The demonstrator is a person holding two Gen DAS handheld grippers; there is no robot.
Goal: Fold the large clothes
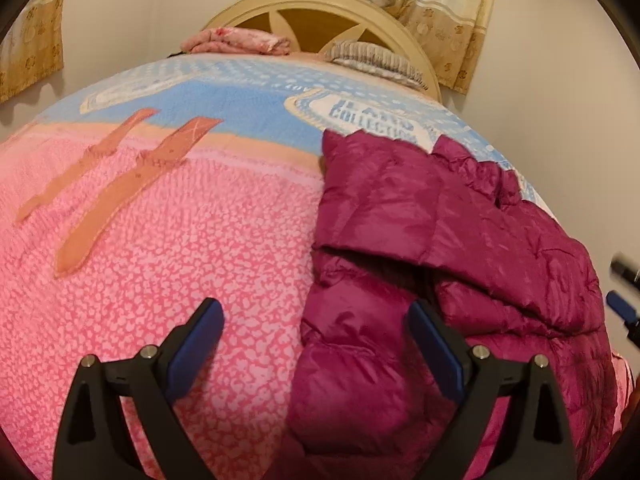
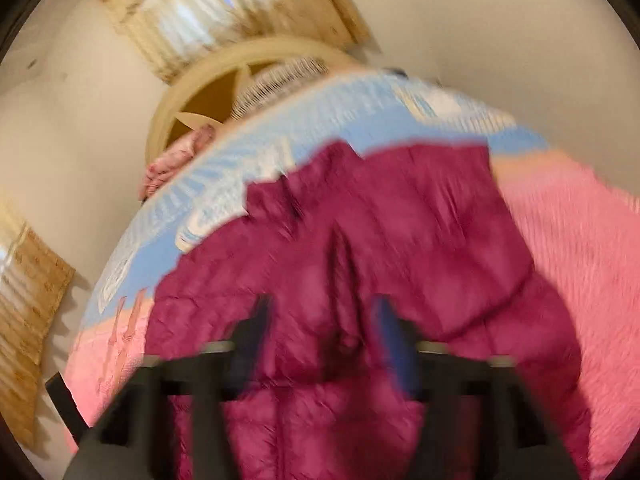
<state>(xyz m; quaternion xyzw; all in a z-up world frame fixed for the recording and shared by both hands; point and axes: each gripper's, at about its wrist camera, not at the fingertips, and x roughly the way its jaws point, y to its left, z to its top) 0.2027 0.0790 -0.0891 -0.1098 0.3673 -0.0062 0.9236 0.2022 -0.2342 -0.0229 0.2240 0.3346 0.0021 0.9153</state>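
A magenta puffer jacket (image 1: 452,240) lies crumpled on the right part of a pink and blue bedspread (image 1: 180,240). My left gripper (image 1: 316,320) is open and empty, just above the bed, with the jacket's left edge between its fingers' line. The right gripper's blue pads (image 1: 622,308) show at the far right edge of that view. In the blurred right wrist view the jacket (image 2: 380,220) fills the centre. My right gripper (image 2: 324,320) is open above it, jaws apart, holding nothing.
A cream arched headboard (image 1: 320,12) stands at the far end, with a pink folded cloth (image 1: 236,40) and a grey striped pillow (image 1: 376,60) against it. Patterned curtains (image 1: 436,4) hang behind. The bed's left half is bare bedspread.
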